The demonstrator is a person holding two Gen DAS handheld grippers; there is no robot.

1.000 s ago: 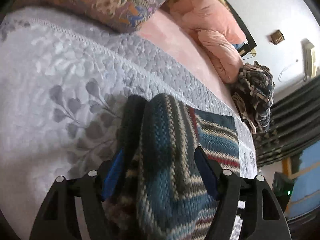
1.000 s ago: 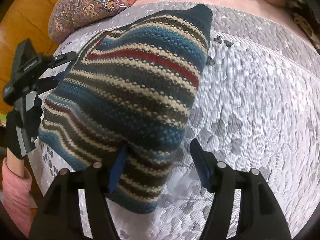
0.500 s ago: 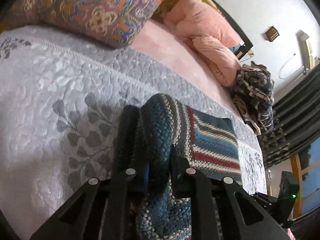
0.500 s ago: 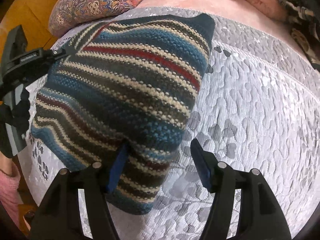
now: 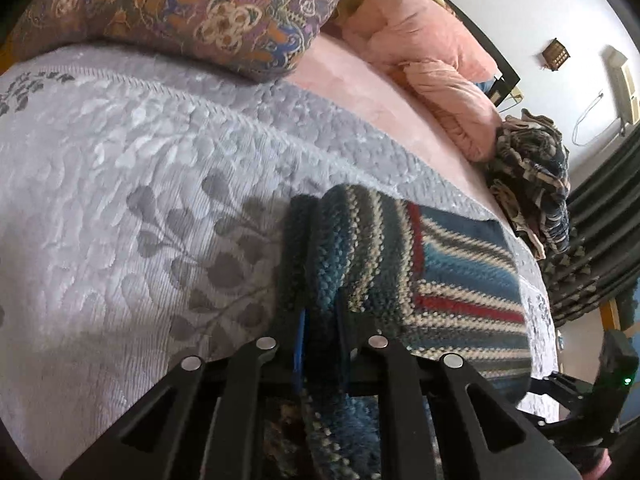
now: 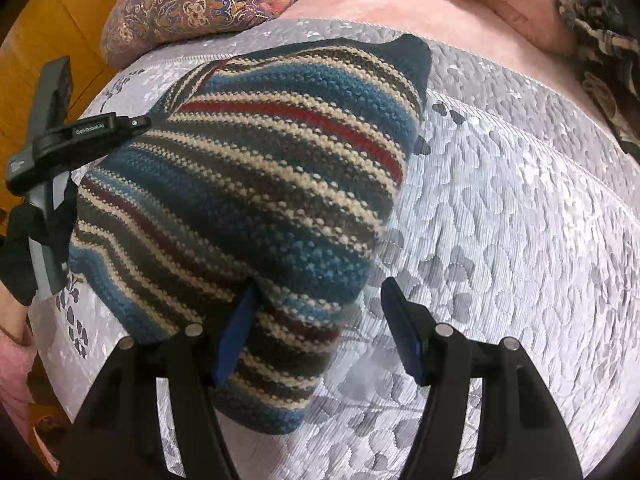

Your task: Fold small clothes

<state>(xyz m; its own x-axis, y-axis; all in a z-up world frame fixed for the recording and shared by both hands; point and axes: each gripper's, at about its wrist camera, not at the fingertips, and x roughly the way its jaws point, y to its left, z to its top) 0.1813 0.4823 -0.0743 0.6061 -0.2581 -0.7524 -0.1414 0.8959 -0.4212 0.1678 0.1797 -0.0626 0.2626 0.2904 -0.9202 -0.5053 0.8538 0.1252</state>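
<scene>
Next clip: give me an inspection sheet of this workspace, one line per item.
Surface: grey quilted bedspread with leaf pattern, over a pink sheet.
Job's things: striped knit garment, partly folded, lying on the bedspread.
Clutter: patterned cushion, pink bedding bundle, heap of dark patterned clothes.
Grippers: left gripper shut on a fold of the garment's edge; right gripper open, one finger tucked under the garment's near edge.
Cables: one thin white cord on the wall.
Surroundings: white wall, dark curtains, wooden panelling.
</scene>
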